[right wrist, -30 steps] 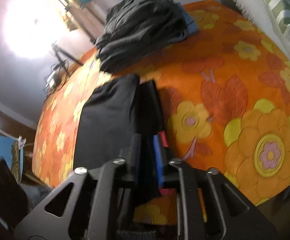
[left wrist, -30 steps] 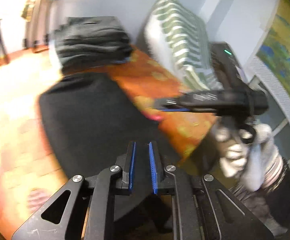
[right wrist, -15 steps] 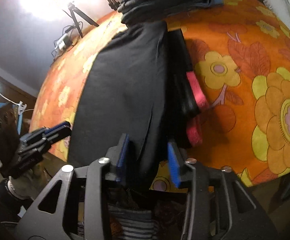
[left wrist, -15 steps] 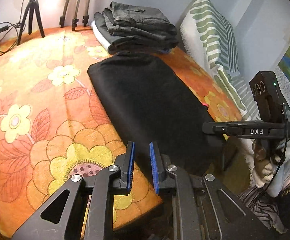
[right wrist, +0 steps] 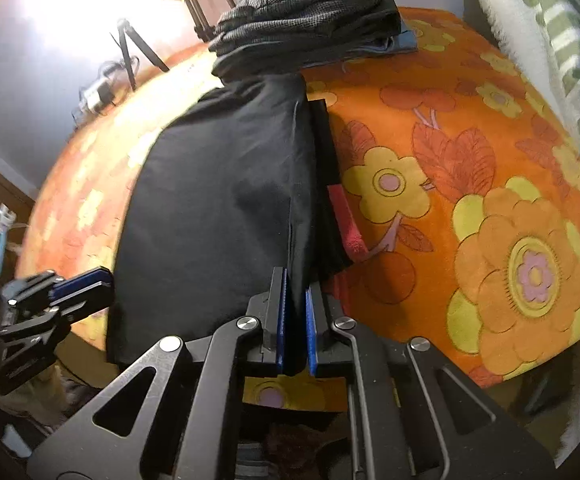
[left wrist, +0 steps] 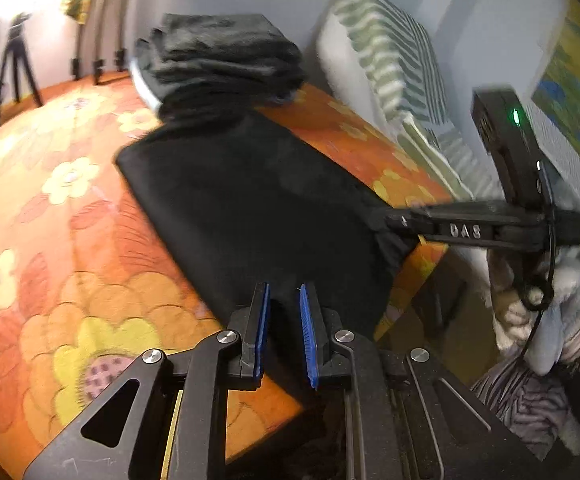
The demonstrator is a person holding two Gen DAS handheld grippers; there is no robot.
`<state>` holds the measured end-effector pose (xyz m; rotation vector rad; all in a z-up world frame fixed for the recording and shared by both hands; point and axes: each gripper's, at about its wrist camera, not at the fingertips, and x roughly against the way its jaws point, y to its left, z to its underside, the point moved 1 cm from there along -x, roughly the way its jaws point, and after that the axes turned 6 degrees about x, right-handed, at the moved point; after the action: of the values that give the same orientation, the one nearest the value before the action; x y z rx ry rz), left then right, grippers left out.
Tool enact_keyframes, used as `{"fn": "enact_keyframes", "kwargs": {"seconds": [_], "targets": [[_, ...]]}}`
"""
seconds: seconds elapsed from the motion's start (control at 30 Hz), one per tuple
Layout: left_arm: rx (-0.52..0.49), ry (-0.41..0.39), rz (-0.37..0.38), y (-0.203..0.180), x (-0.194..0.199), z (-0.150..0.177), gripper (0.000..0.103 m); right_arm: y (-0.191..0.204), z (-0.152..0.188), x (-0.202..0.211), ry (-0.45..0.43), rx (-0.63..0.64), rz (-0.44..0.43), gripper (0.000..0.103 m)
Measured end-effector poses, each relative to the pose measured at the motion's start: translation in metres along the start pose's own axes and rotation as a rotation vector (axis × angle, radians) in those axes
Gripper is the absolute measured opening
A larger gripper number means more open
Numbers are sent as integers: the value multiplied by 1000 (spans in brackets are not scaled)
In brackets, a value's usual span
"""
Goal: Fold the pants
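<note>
Black pants (left wrist: 250, 200) lie flat and lengthwise on the orange floral bedspread (left wrist: 50, 240), their near end at the bed's edge. My right gripper (right wrist: 294, 280) has its jaws closing, and the blue pads press on a fold along the right edge of the pants (right wrist: 218, 200). In the left wrist view the right gripper (left wrist: 385, 218) bunches that corner. My left gripper (left wrist: 284, 292) hovers over the near end with only a narrow slit between its pads and nothing pinched. From the right wrist view the left gripper (right wrist: 102, 276) sits just beside the left edge.
A stack of folded dark garments (left wrist: 218, 60) sits at the far end of the pants. A green-striped pillow (left wrist: 389, 60) leans against the wall on the right. A red strip (right wrist: 347, 220) shows beside the pants. A tripod (left wrist: 18, 60) stands far left. A hand (left wrist: 529, 300) holds the right gripper.
The right jaws have closed on the pants' right edge, which now bunches at the tips. The left gripper has sunk toward the near end, its gap unchanged.
</note>
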<state>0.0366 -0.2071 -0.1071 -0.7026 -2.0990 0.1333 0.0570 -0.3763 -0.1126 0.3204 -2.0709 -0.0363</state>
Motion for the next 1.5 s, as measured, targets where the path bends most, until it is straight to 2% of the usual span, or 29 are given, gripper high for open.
{"fn": "enact_keyframes", "kwargs": {"seconds": [0.13, 0.23, 0.27, 0.3, 0.4, 0.53, 0.77, 0.87, 1.03, 1.17, 1.37, 1.5], "targets": [[-28, 17, 3, -8, -12, 10, 14, 0, -4, -2, 20, 17, 59, 10], [-42, 11, -1, -9, -11, 14, 14, 0, -3, 2, 31, 46, 111, 22], [-34, 15, 4, -8, -10, 13, 15, -1, -3, 5, 28, 46, 132, 34], [-23, 22, 11, -7, -9, 12, 17, -2, -4, 10, 13, 40, 155, 39], [39, 33, 47, -1, 3, 2, 20, 3, -12, 25, -63, 63, 126, 42], [89, -34, -10, 14, 19, -12, 46, 20, -35, 23, -118, 104, 87, 56], [280, -27, -78, 68, 8, -30, 46, 2, -67, -19, -45, 27, 4, 70], [336, 10, -67, 81, -8, -37, 46, -9, -71, -34, -20, 1, -7, 71], [361, 44, -42, 84, -24, -44, 47, -25, -75, -56, 20, -32, -19, 72], [374, 47, -25, 89, -29, -47, 47, -35, -76, -68, 39, -64, -75, 72], [360, 37, -28, 90, -31, -49, 47, -28, -80, -72, 20, -1, -66, 74], [331, 33, -55, 85, -34, -52, 47, -18, -81, -75, 24, 46, -20, 74]]}}
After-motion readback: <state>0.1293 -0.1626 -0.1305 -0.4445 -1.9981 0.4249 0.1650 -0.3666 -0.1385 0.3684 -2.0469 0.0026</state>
